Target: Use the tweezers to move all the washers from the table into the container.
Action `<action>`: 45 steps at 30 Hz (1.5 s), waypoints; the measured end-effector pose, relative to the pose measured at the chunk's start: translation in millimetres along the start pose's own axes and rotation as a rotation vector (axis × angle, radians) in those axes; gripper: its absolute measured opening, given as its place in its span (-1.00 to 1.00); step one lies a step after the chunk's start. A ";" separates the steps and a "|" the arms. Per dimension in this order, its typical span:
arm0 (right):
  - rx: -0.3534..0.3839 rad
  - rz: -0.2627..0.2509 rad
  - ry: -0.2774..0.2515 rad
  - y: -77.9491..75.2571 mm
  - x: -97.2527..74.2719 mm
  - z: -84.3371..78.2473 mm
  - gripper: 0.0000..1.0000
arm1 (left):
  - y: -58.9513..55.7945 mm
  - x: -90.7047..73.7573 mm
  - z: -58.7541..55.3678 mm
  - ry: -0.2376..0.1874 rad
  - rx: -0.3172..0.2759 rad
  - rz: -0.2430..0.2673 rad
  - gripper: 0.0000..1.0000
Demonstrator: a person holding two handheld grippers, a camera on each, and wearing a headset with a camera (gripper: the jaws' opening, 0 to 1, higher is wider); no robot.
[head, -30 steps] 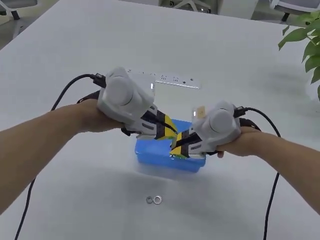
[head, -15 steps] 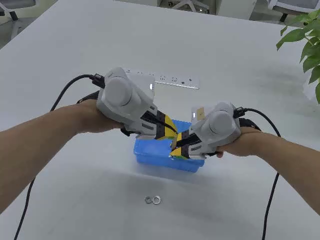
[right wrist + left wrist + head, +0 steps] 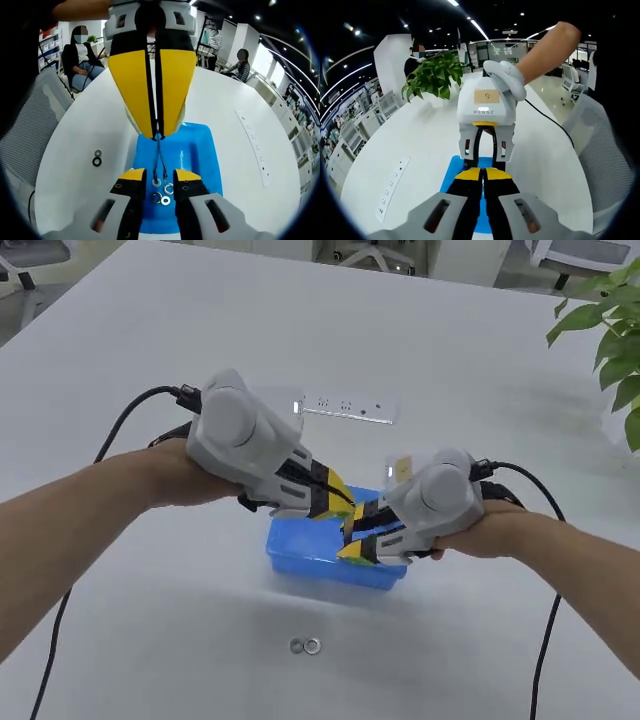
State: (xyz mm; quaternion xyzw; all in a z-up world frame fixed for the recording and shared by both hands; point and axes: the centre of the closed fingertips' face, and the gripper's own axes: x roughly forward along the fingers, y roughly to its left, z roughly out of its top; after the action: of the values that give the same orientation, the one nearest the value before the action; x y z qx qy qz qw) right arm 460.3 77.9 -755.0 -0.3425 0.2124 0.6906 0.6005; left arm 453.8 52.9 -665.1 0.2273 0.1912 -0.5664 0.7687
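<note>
As I read the feeds remotely, left hand-held gripper [image 3: 484, 176]: jaws pressed together on the tweezers [image 3: 158, 141], which point down from its yellow tips.
Right hand-held gripper [image 3: 160, 176]: jaws apart, nothing between them, facing the left one tip to tip and just beside it.
Container [image 3: 200, 150]: blue, on the bench [image 3: 150, 340], directly under both pairs of jaws.
Tweezers' tips: inside the container, at one washer just ahead of the right jaws; I cannot tell whether they pinch it.
Washers in the container [image 3: 168, 188]: a small cluster just beyond the right jaws.
Loose washers [image 3: 305, 645]: two, side by side on the bench, outside the container, off to the left of the right hand-held gripper.
Power strip [image 3: 345, 407]: beyond both hand-held grippers.
</note>
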 end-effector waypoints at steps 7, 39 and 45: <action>0.010 -0.019 -0.018 0.4 -8.5 7.2 -0.40 | -0.2 -2.7 3.2 0.002 -0.007 0.003 -0.93; 0.193 -0.092 -0.130 38.7 -70.4 17.0 0.81 | -14.8 -14.4 17.4 0.010 -0.002 -0.012 -0.94; 0.214 -0.117 -0.152 49.2 -77.6 10.6 1.00 | -19.5 -17.2 19.6 0.009 0.001 -0.015 -0.94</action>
State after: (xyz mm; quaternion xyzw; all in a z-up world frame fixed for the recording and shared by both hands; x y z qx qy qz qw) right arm 413.4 23.1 -697.1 -0.2349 0.2182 0.6520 0.6870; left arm 430.9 50.3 -642.0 0.2287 0.1962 -0.5713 0.7634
